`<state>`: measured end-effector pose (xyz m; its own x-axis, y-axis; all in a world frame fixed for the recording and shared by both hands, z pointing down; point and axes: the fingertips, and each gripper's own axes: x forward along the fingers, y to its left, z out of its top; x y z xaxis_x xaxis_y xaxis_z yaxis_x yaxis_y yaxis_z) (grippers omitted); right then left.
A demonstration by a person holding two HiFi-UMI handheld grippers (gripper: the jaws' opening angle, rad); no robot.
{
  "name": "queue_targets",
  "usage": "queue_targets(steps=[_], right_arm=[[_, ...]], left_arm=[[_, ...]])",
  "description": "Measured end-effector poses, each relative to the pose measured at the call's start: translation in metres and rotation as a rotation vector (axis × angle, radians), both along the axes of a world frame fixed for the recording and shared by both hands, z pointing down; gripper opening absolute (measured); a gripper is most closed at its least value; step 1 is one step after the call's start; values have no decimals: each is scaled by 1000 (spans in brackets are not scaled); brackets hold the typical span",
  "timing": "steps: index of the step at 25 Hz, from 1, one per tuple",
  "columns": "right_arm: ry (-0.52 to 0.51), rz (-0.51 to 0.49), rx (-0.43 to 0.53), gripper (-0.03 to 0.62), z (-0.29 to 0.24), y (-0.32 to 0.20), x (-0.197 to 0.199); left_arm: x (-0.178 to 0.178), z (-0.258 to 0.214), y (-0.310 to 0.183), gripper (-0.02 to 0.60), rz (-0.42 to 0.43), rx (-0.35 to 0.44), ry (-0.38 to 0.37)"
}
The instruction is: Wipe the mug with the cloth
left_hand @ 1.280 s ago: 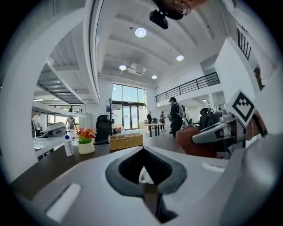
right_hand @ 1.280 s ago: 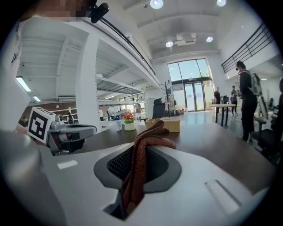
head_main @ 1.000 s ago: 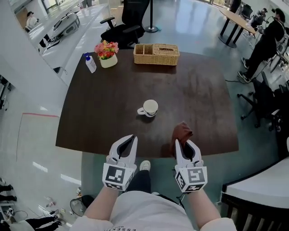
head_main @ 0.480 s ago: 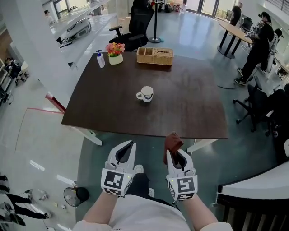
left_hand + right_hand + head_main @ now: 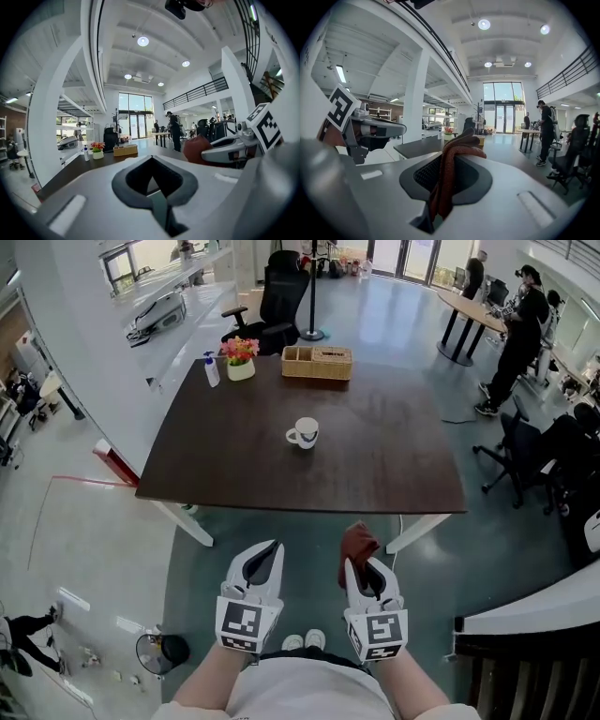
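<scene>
Head view shows the mug (image 5: 304, 432) alone mid-bench (image 5: 394, 474), well apart from both tongs; left gripper view, left tongs (image 5: 152, 180) closed on nothing; right gripper view, right tongs (image 5: 445, 187) pinching the cloth (image 5: 457, 145), so wiping seems unstarted and next needs reaching the mug.

No legible text, label, brand or number anywhere

One mug (image 5: 305, 432), one cloth (image 5: 356, 542), one basket (image 5: 317, 363), one bottle (image 5: 212, 370), one flowerpot (image 5: 240, 370)
</scene>
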<state>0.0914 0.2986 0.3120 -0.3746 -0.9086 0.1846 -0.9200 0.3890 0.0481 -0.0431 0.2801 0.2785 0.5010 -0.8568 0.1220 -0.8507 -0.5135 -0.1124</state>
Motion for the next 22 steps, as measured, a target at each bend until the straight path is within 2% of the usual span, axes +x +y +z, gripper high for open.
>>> queue_targets(steps=[8,15,22], right_arm=[[40,19,14,78,5,37,-34],[38,57,6,77,8,50,-40],[57,75,39,77,-2,48,-41]], left_arm=[[-36,-4,39,0,52,16,-3],[-49,-5,51,0,64,48,24],[-54,-12,52,0,89,70,40]])
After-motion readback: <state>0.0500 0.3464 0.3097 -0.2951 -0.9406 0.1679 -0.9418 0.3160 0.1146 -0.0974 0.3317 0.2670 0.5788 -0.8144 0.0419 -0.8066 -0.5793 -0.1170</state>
